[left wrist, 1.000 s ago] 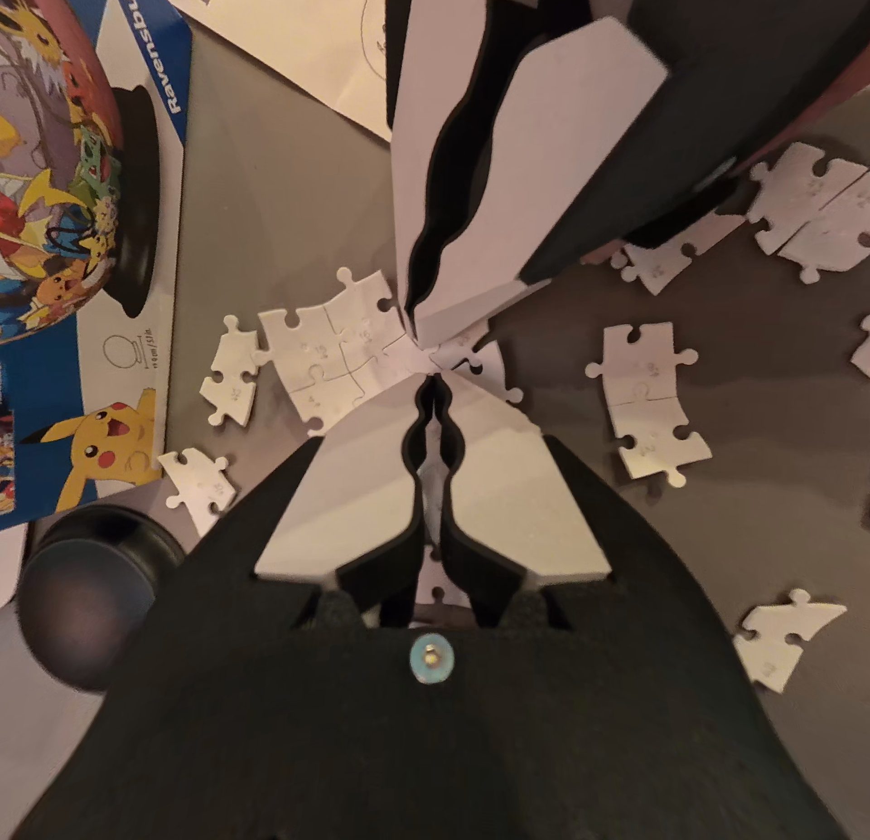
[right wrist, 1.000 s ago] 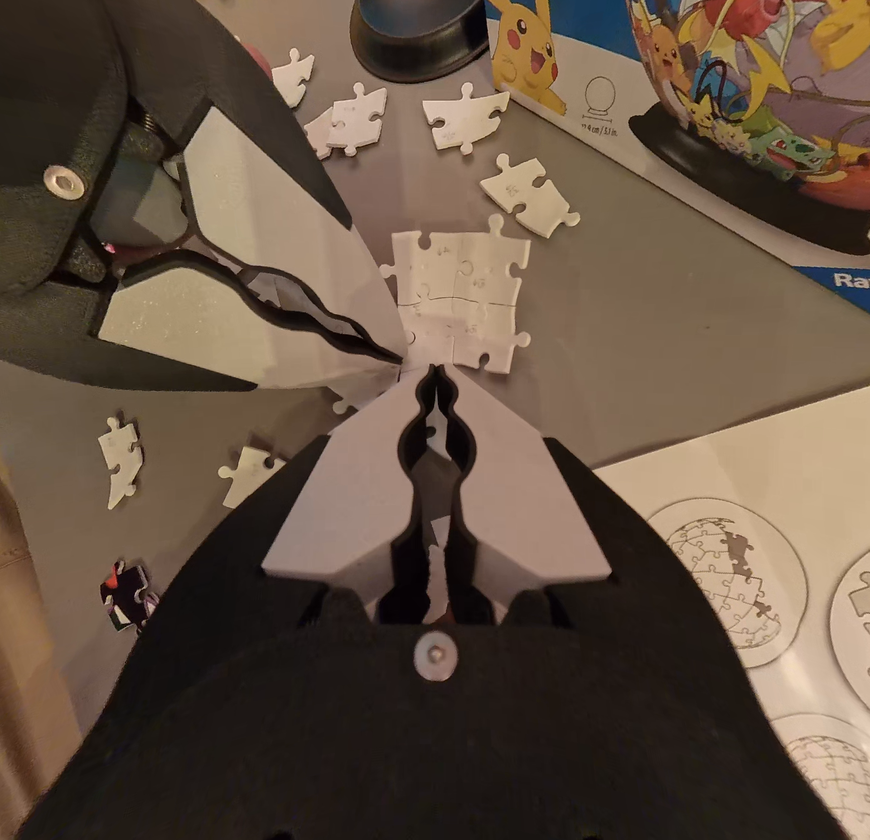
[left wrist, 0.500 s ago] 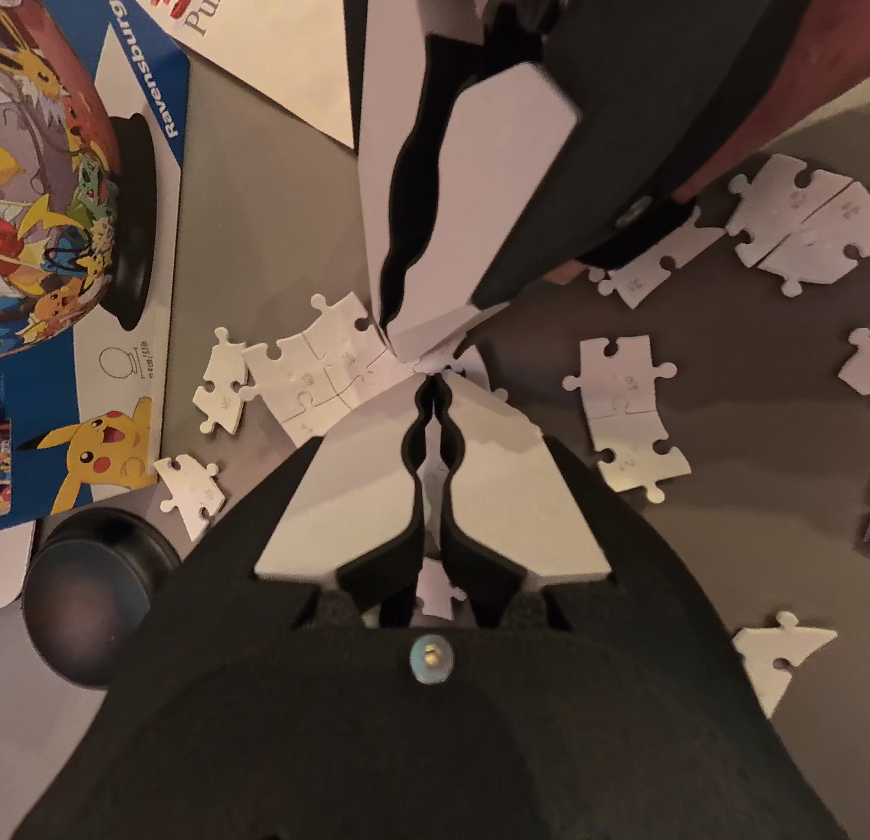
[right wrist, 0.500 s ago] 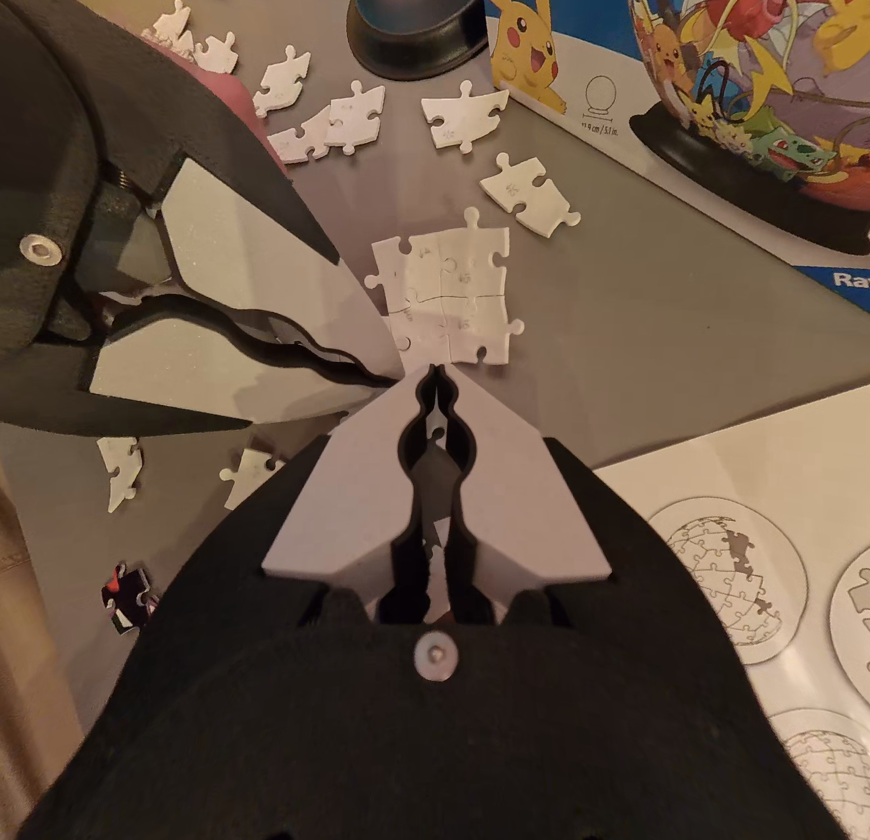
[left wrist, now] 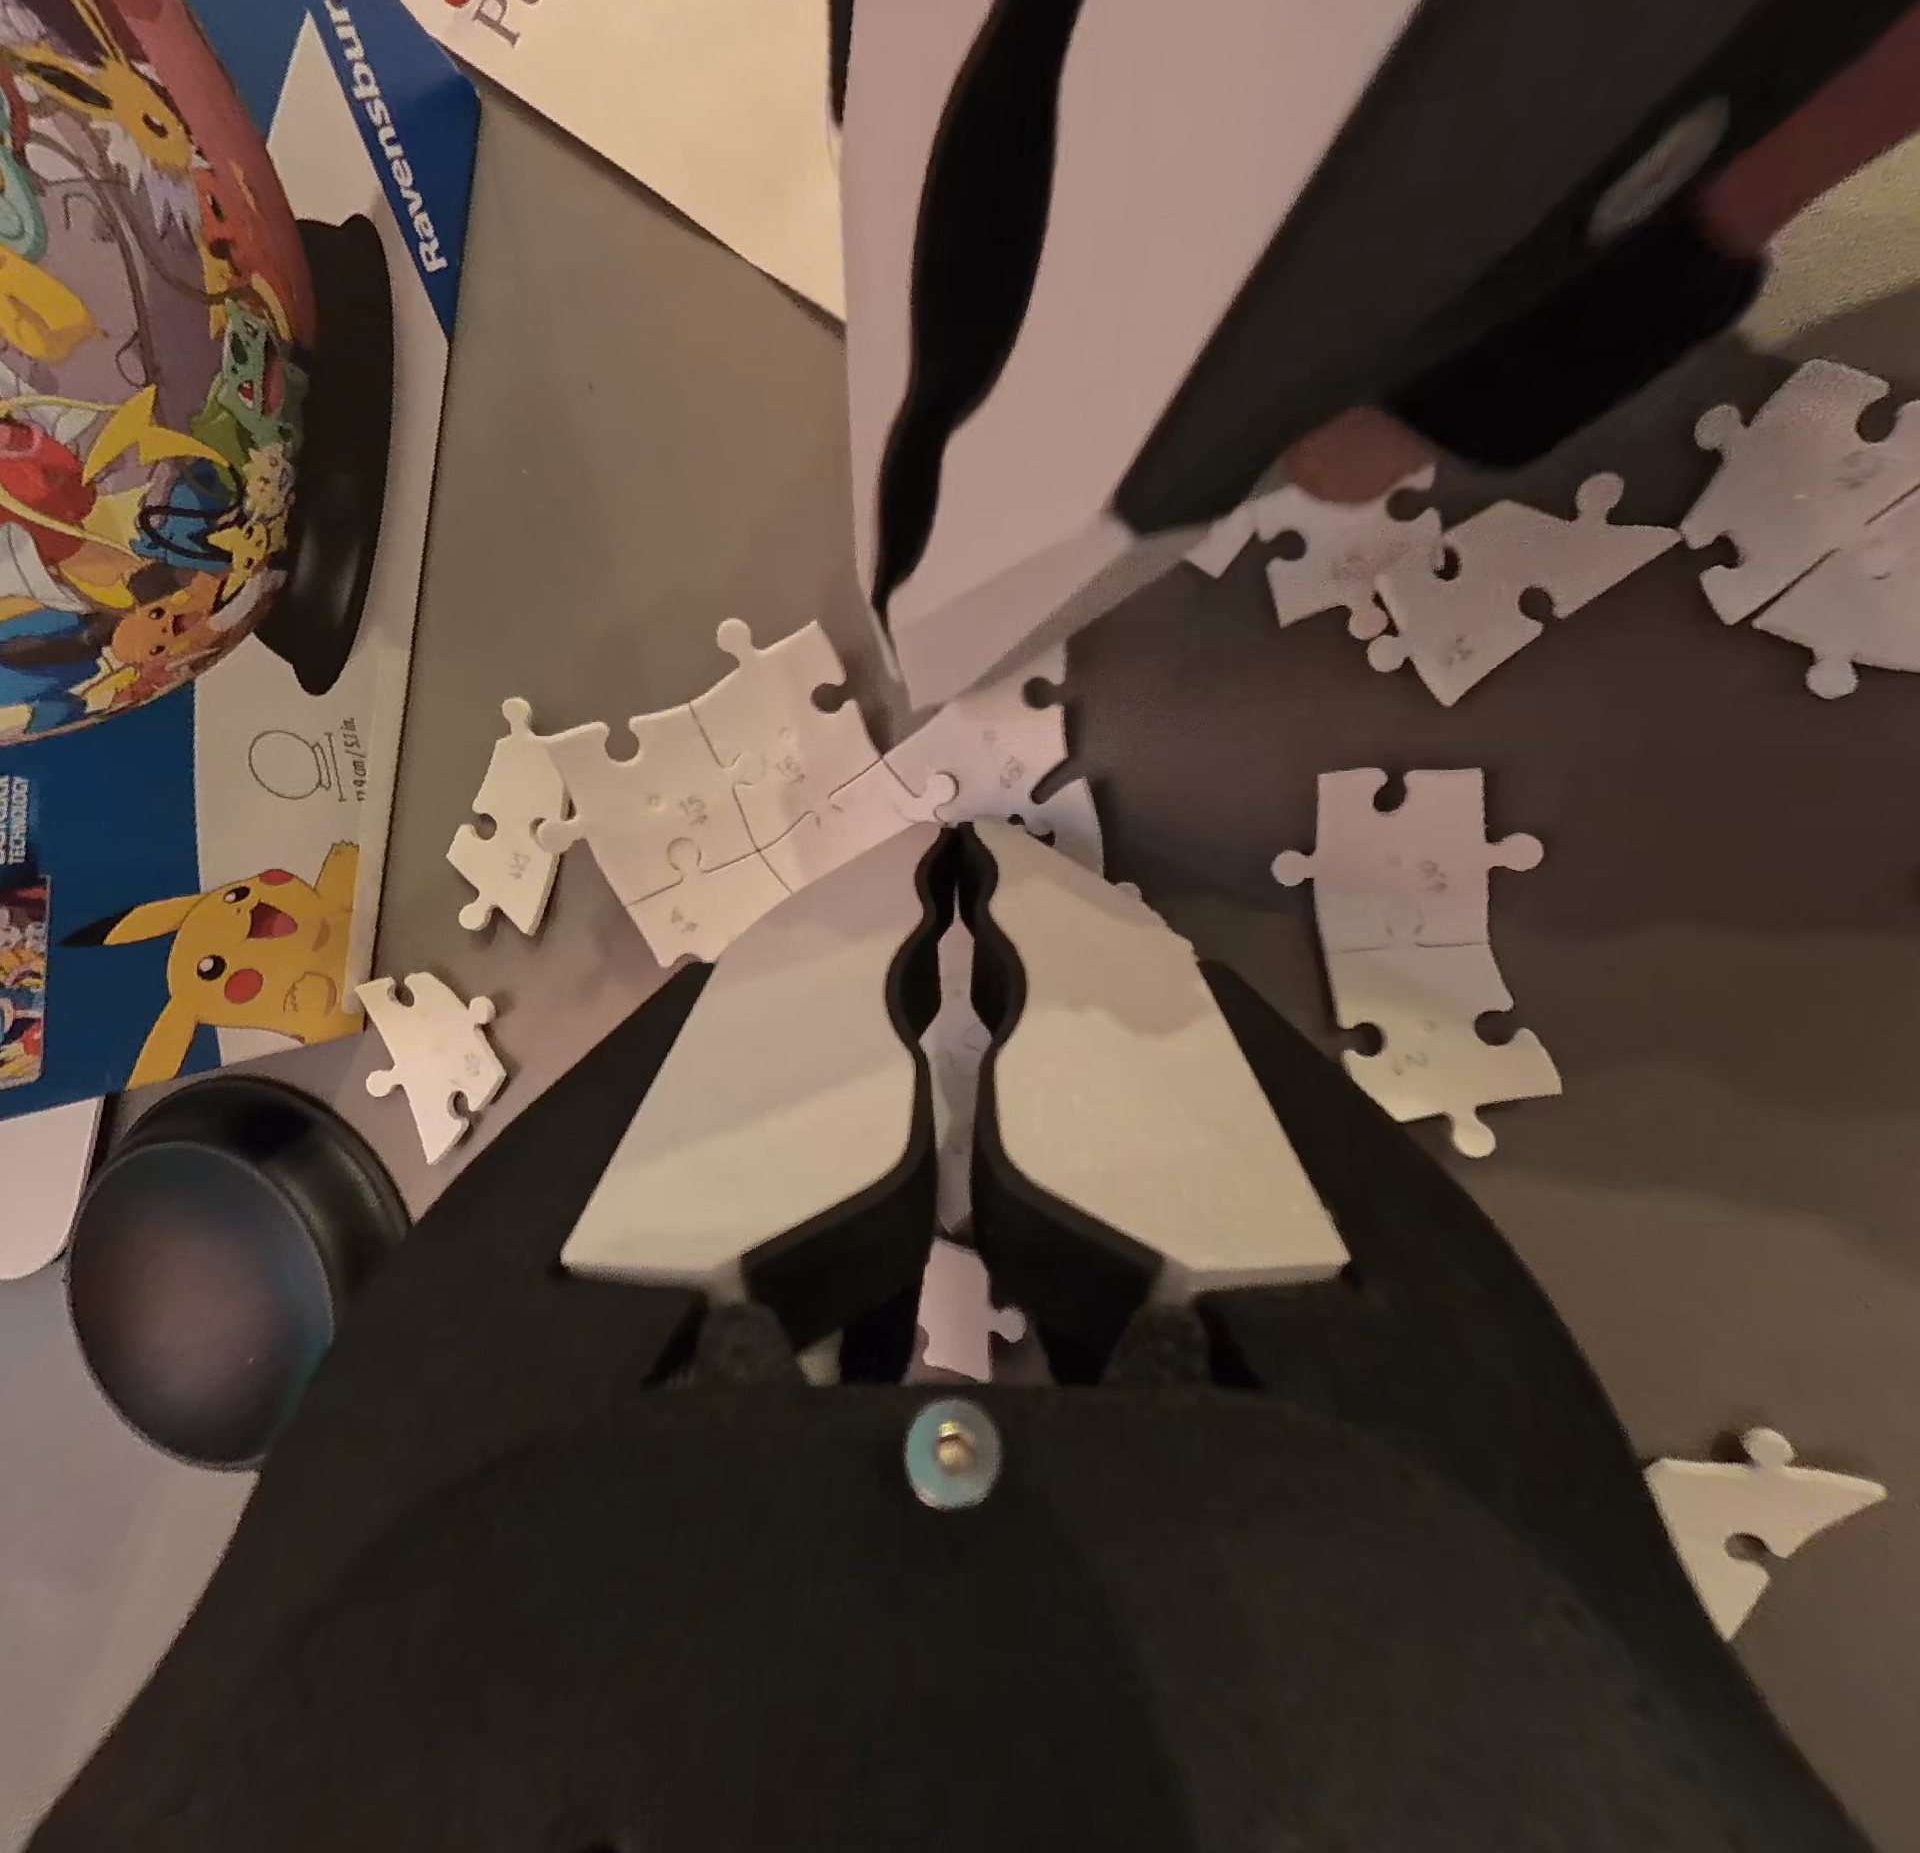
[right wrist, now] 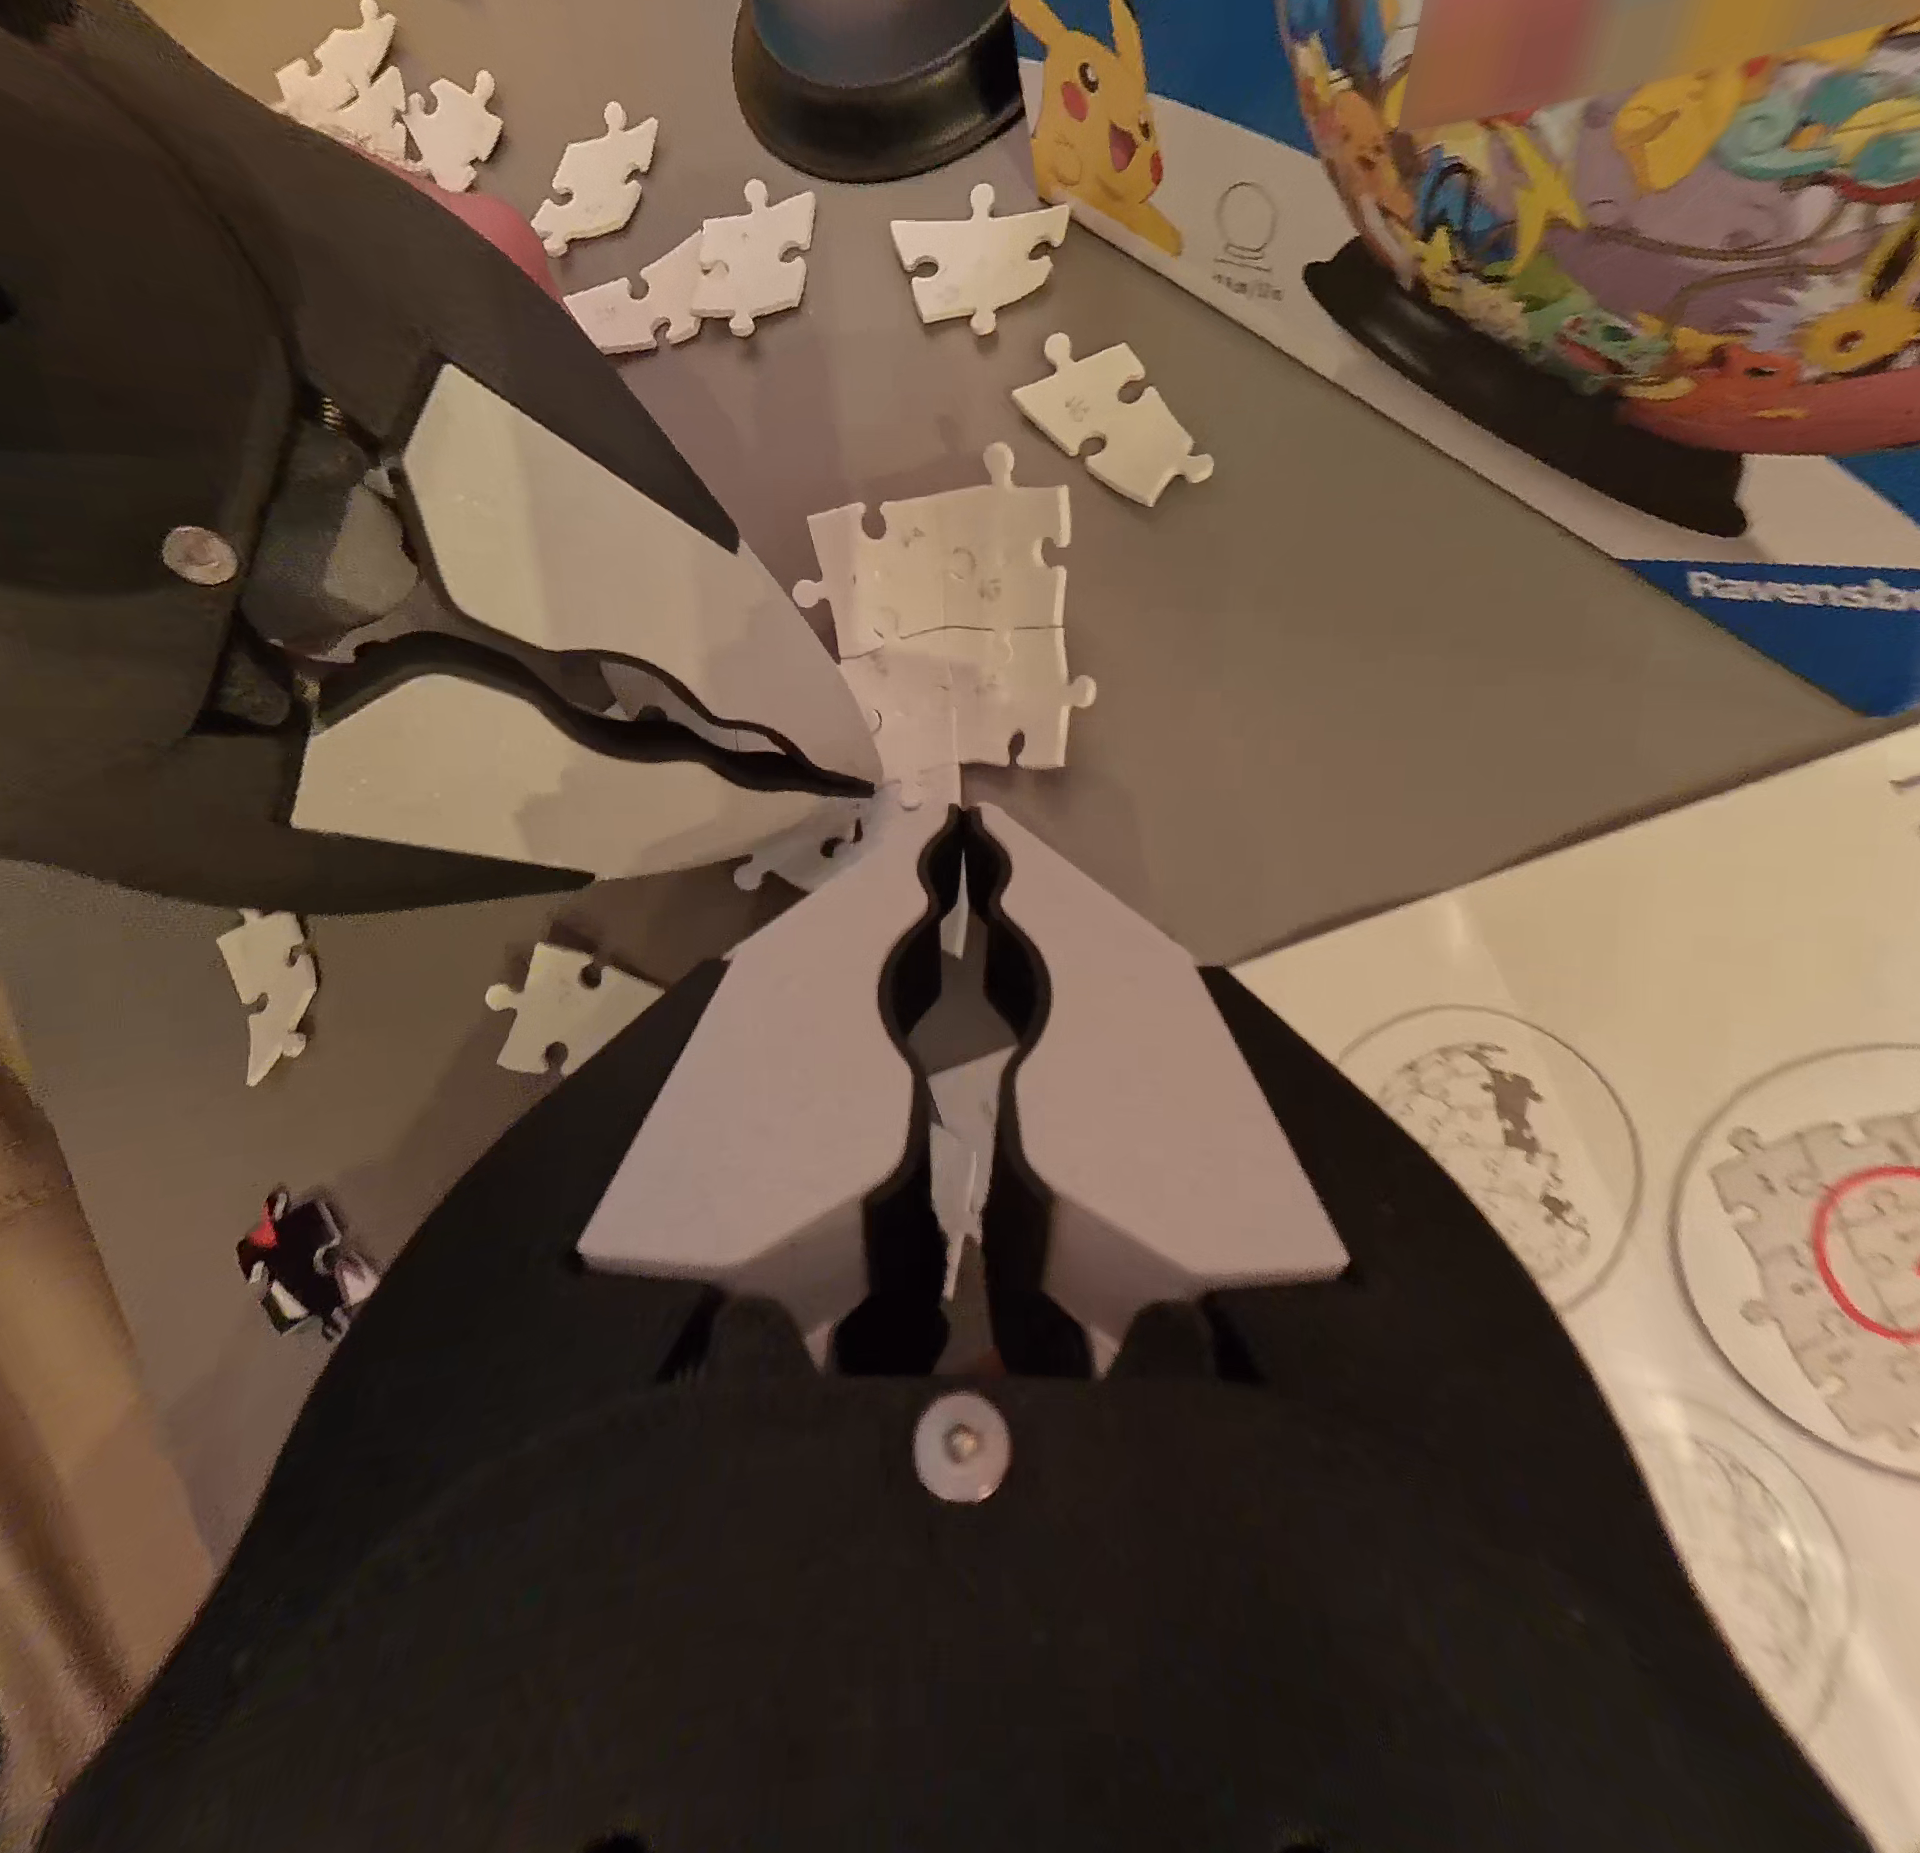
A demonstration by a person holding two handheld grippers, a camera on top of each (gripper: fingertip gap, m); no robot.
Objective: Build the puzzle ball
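A patch of several joined white puzzle pieces lies face down on the grey table; it also shows in the right wrist view. One more white piece sits at its near corner, interlocked by a knob. My left gripper is shut, with its tips at that corner and a white piece showing in its gap. It enters the right wrist view from the left. My right gripper is shut with a thin white piece edge-on between its fingers. It comes down from above in the left wrist view. The two tips almost touch.
The puzzle box with a colourful ball picture lies beside the patch. A black round stand sits near it. An instruction sheet lies to the right. Loose white pieces, a two-piece strip and one dark printed piece are scattered around.
Both grippers stay shut, tip to tip at the patch's corner. The right gripper has moved closer to the left camera. The corner piece now shows more fully beside the patch.
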